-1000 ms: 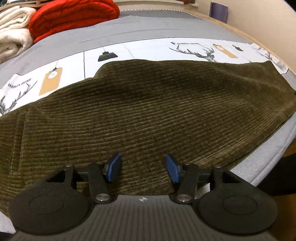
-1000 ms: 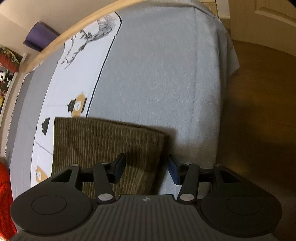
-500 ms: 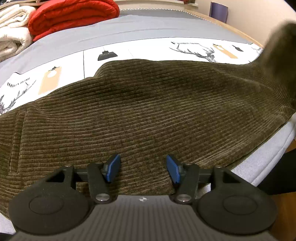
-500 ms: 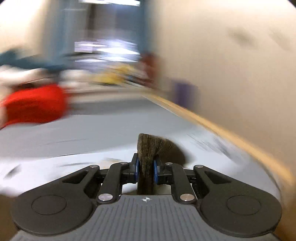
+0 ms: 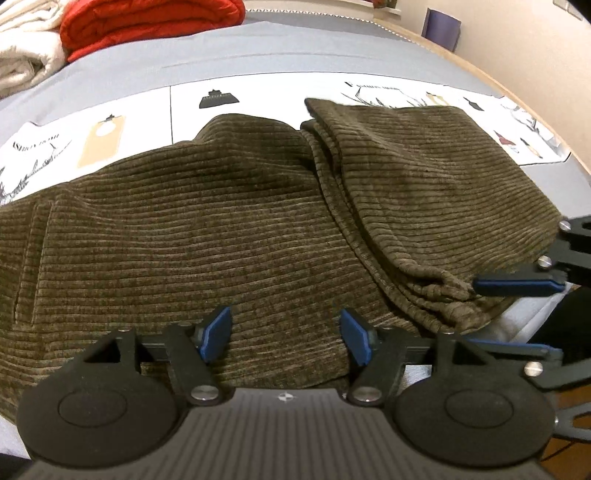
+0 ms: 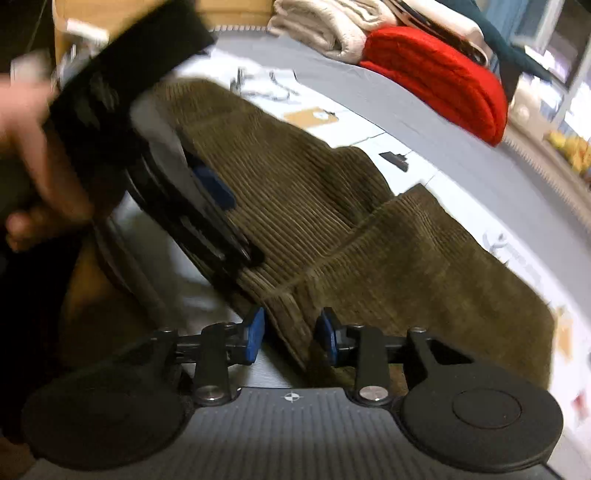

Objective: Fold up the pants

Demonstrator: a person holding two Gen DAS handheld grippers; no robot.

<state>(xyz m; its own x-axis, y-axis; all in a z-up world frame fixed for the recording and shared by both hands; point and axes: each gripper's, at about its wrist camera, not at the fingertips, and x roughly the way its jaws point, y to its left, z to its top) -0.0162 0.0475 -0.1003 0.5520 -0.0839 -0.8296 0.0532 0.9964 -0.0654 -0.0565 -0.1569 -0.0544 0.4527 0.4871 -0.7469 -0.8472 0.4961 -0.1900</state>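
Observation:
Olive corduroy pants (image 5: 192,229) lie across the bed, with their right part (image 5: 436,177) folded back over the rest. My left gripper (image 5: 284,338) hovers low over the near edge of the cloth. Its jaws are opening and nothing is pinched between its blue pads. My right gripper (image 5: 517,315) comes in from the right at the fold's near corner. In the right wrist view the folded edge (image 6: 291,306) lies between the right gripper's (image 6: 291,339) pads. Those jaws are opening and the cloth rests slack on the bed. A hand (image 6: 33,155) holds the blurred left gripper (image 6: 207,214).
A white printed sheet (image 5: 258,92) lies under the pants on the grey bed cover (image 5: 295,48). A red folded blanket (image 5: 147,22) and cream blankets (image 5: 26,55) sit at the far left. A purple object (image 5: 441,27) stands by the wooden bed edge (image 5: 517,92).
The right gripper closed on the pants' right end, swung it up and over, and laid it on the rest; its jaws have since spread. The left gripper's jaws widened a little.

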